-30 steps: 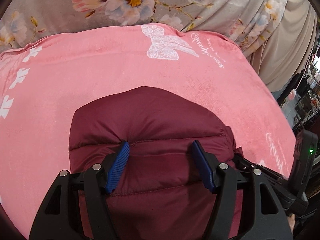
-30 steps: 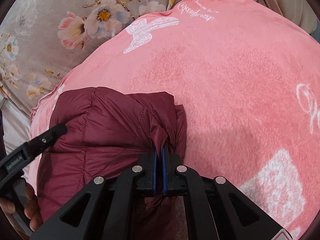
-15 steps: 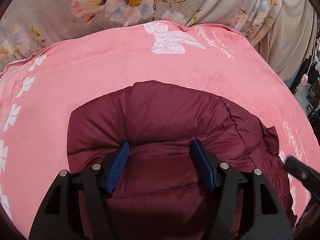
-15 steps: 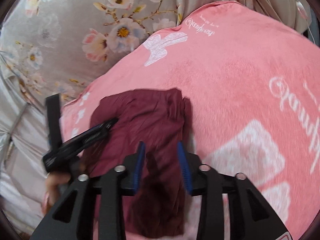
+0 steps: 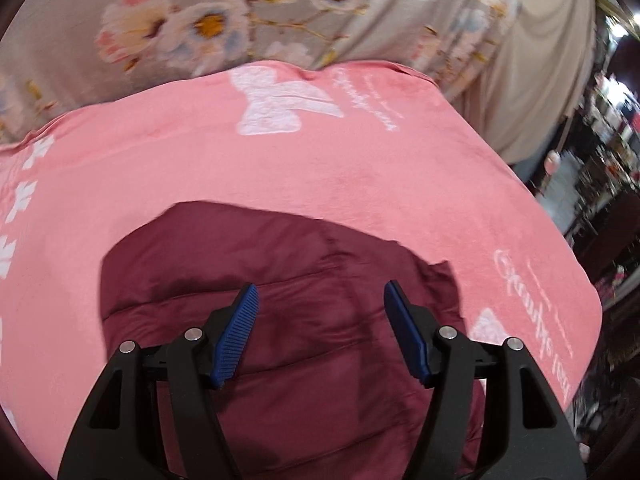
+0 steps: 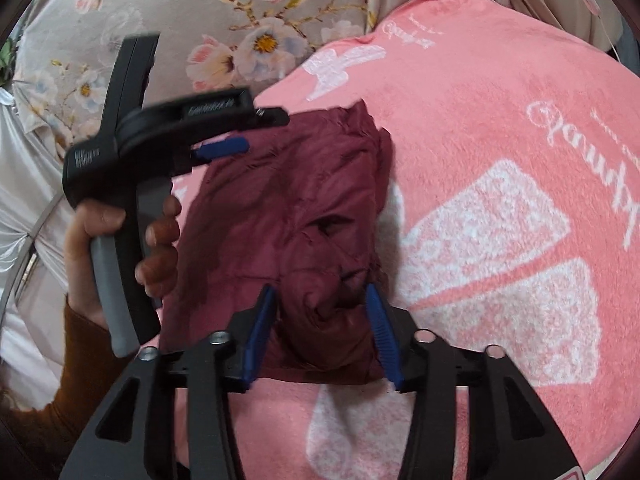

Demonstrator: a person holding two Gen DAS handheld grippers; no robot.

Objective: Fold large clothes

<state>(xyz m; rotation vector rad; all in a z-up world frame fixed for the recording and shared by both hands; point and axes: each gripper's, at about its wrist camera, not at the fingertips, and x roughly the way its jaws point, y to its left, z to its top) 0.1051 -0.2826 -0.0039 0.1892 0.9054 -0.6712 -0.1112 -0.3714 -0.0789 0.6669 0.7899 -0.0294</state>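
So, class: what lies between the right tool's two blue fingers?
In the right wrist view, a bunched fold of the maroon jacket sits between the open right tool's fingers.

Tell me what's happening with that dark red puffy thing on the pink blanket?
A person is folding a maroon puffer jacket on a pink blanket, using a two-finger gripper in each hand. The jacket lies folded into a compact bundle on the blanket. Both grippers are open and hold nothing: the right gripper hangs over the near end of the bundle, and the left gripper hangs over the jacket from the other side. Flowered fabric lies behind the blanket.
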